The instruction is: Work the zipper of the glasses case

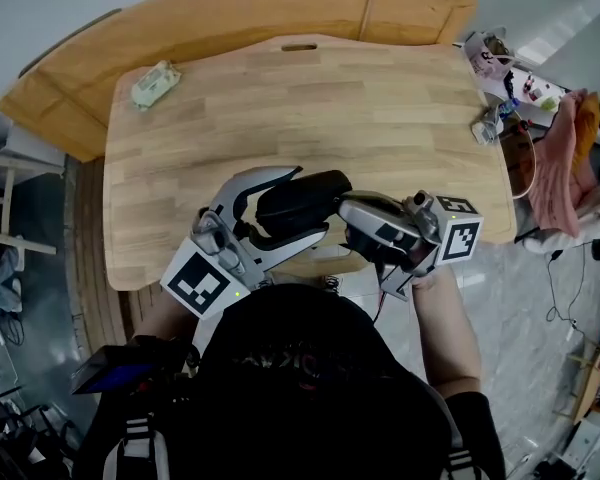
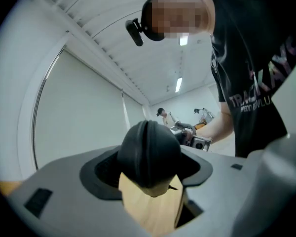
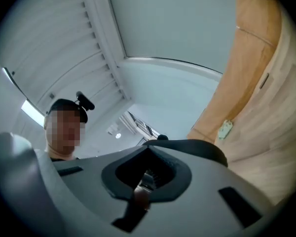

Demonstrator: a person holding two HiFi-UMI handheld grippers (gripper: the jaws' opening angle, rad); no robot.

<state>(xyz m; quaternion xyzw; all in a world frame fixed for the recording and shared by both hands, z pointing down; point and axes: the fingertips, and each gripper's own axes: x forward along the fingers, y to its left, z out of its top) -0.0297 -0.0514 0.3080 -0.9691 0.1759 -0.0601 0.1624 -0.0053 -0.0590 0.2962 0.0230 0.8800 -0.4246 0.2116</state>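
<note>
Your left tongs (image 1: 308,204) stand wide, clamped across the black glasses case (image 1: 290,203) and holding it over the near edge of the table (image 1: 380,118). Your right tongs (image 1: 348,218) are pinched fully together on the small metal zipper pull (image 3: 144,184) at the case's right end. The case's two halves lie together, so nothing of its inside shows. A pale green packet (image 1: 155,83) lies well apart, near the table's far left corner.

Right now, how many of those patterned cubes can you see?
2. One cube sits on the left tongs, which grip the black case; the other cube sits on the right tongs, at the case's other end.
</note>
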